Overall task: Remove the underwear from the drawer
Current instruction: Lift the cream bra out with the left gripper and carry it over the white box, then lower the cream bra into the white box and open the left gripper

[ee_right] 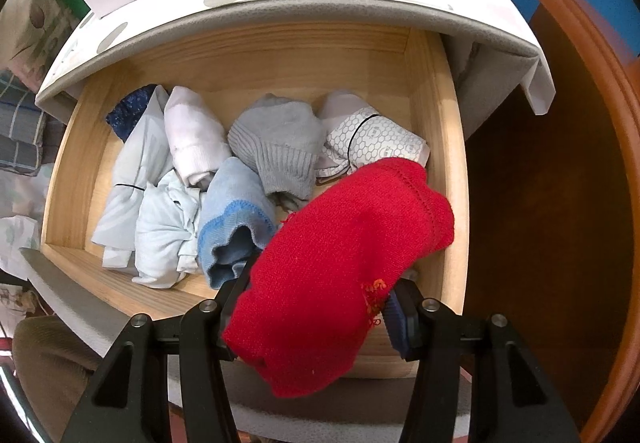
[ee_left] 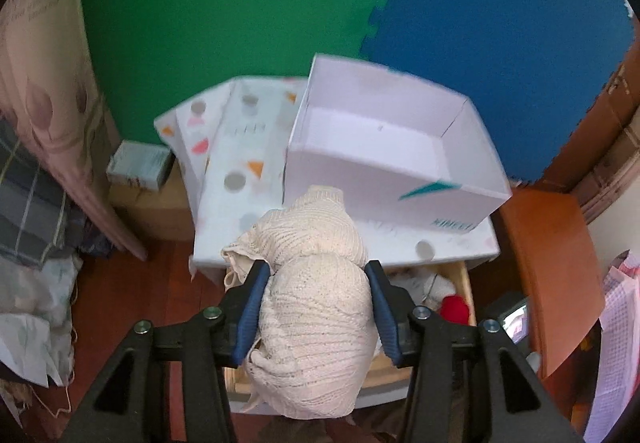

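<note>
From the left wrist's view, the left gripper (ee_left: pixel 316 307) was clenched on a rolled cream knit bundle (ee_left: pixel 316 299), its blue pads (ee_left: pixel 252 307) pressing both flanks, the roll held clear above the open drawer (ee_left: pixel 460 279) with the white shoe box (ee_left: pixel 384 147) beyond the drawer, on the cabinet top. The tool pointed steeply downward, tipped a little forward toward the box. To do this step well, I judged the grip should stay firm on the middle of the roll so the loose end (ee_left: pixel 236 263) did not unwind, and the lift should run straight up until the cloth cleared the drawer's front. From the right wrist's view, the right gripper (ee_right: pixel 320 303) was grasping a red knit piece (ee_right: pixel 340 263), which sagged over its jaws at the drawer's near right corner, low inside the wooden wall (ee_right: pixel 444 163). That tool aimed almost straight down. More folded underwear (ee_right: pixel 276 147) lay packed across the drawer's floor, left of the red piece and farther back. The red piece, I judged, needed a clean vertical pull to avoid dragging its neighbours.
</note>
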`<state>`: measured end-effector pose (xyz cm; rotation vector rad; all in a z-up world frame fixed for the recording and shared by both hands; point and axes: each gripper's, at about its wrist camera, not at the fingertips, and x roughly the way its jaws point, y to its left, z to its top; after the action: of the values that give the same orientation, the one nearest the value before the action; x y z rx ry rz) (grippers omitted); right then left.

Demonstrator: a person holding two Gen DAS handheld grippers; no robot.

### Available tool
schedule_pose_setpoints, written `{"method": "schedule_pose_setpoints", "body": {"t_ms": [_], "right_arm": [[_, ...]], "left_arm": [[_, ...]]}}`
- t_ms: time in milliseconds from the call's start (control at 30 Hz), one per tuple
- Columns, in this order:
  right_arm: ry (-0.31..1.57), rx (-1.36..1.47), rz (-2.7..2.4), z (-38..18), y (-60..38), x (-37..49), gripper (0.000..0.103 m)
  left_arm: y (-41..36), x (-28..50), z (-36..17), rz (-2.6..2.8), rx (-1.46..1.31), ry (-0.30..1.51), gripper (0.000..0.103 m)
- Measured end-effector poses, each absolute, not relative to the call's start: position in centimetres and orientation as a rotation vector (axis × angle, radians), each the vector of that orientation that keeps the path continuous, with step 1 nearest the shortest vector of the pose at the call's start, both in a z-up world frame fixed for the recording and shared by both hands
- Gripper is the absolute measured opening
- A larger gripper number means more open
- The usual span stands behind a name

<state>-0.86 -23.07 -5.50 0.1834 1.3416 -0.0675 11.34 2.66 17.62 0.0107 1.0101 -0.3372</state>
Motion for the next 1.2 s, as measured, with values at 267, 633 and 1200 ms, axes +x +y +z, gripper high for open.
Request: {"method": "schedule_pose_setpoints", "body": {"t_ms": [267, 633, 1200], "right_arm": [[1.341, 0.201, -0.061, -5.5, -23.0, -0.8, 0.051], [1.346, 0.198, -0.061, -5.6, -23.0, -0.8, 0.051], [1.356, 0.238, -0.028, -6.1, -23.0, -0.6, 0.051]], "left_arm": [[-0.8, 15.6, 23.4, -0.381, 0.083, 0.883, 0.05], [-7.4, 27.3, 18.8, -0.443, 0.149, 0.903, 0.05], [-7.7, 31.4, 8.3, -0.254, 0.121, 1.087, 0.05]]}}
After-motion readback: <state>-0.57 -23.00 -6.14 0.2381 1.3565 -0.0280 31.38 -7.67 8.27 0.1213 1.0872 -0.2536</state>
